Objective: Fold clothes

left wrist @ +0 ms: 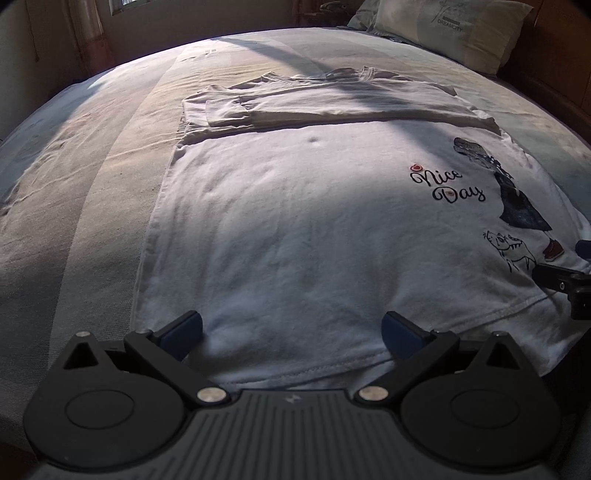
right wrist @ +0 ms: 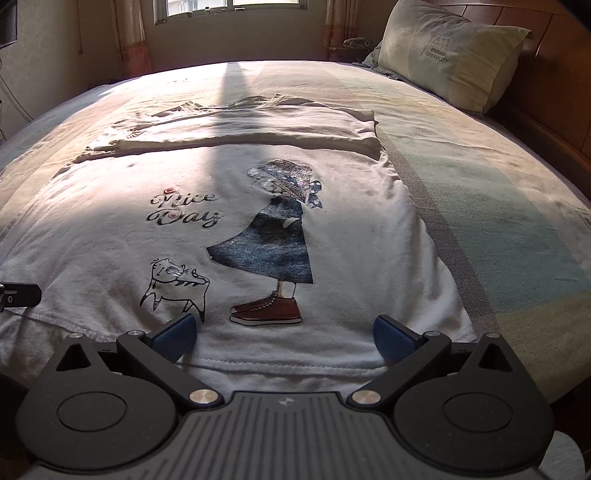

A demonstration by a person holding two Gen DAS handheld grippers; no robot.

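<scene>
White cotton covers most of both views: a t-shirt [right wrist: 229, 236] lies flat on the bed [right wrist: 498, 206], printed side up, its bottom hem nearest the cameras and its long axis running away toward the window [right wrist: 232, 5]. The far end, where the neck and sleeves are, has been folded back over the body, so a doubled band of cloth [right wrist: 236, 133] crosses the shirt from side to side, at right angles to that axis. The print [right wrist: 273, 240] shows a figure in a hat, dark skirt and red shoes, with a small cat and the words "Nice Day" to its left; the figure's feet point at the hem and its hat at the folded band.

The left gripper [left wrist: 291, 328] hangs over the hem toward the shirt's left side, its blue-padded fingers [left wrist: 184, 330] spread wide with only cloth showing between them. The right gripper [right wrist: 284, 332] sits over the hem toward the right side, just below the red shoes, and its fingers [right wrist: 393, 338] are also spread apart and holding nothing. Whether either pair touches the fabric cannot be told. Each gripper shows at the edge of the other's view, beside the hem.

A pillow [right wrist: 450, 51] leans against the wooden headboard [right wrist: 554, 74] at the far right. A shadow stripe crosses the bed sheet and the folded band.
</scene>
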